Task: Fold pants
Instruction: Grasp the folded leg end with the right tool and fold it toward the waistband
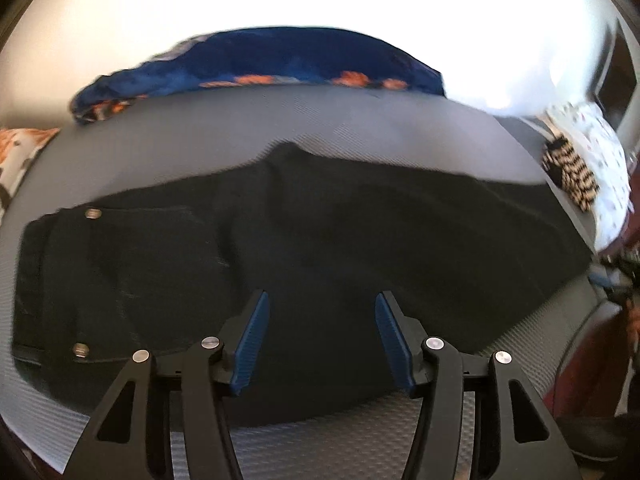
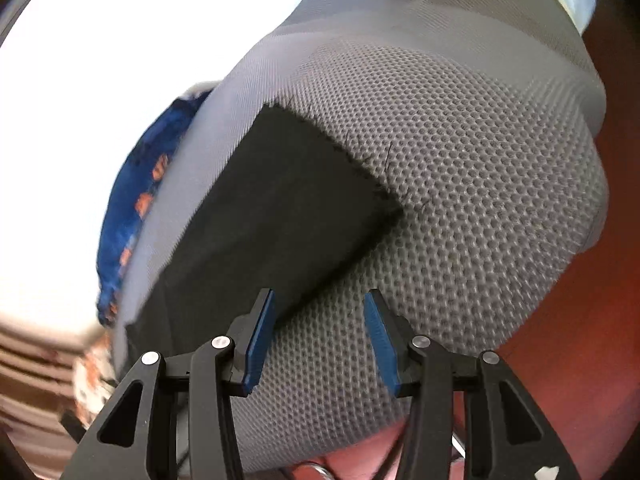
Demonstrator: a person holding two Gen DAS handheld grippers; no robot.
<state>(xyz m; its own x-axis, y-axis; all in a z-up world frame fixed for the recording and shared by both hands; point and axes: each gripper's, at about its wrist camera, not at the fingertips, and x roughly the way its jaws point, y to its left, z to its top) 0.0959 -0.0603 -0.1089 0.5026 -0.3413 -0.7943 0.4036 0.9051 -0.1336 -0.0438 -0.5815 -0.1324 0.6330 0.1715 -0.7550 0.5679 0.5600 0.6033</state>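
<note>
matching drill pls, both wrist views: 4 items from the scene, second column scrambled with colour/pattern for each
Things:
1. pants
2. mat
3. blanket
4. knit cloth

Looks:
A. grey, dimpled texture
B. black and cream stripes
C. plain black
D. blue with orange print

Pairs: 1-C, 2-A, 3-D, 4-B

Harsh white glare blows out the top of both fisheye views, motion blur smears the blue-and-orange patterned fabric (image 1: 256, 60), and strong barrel distortion bends the dark edges.
</note>
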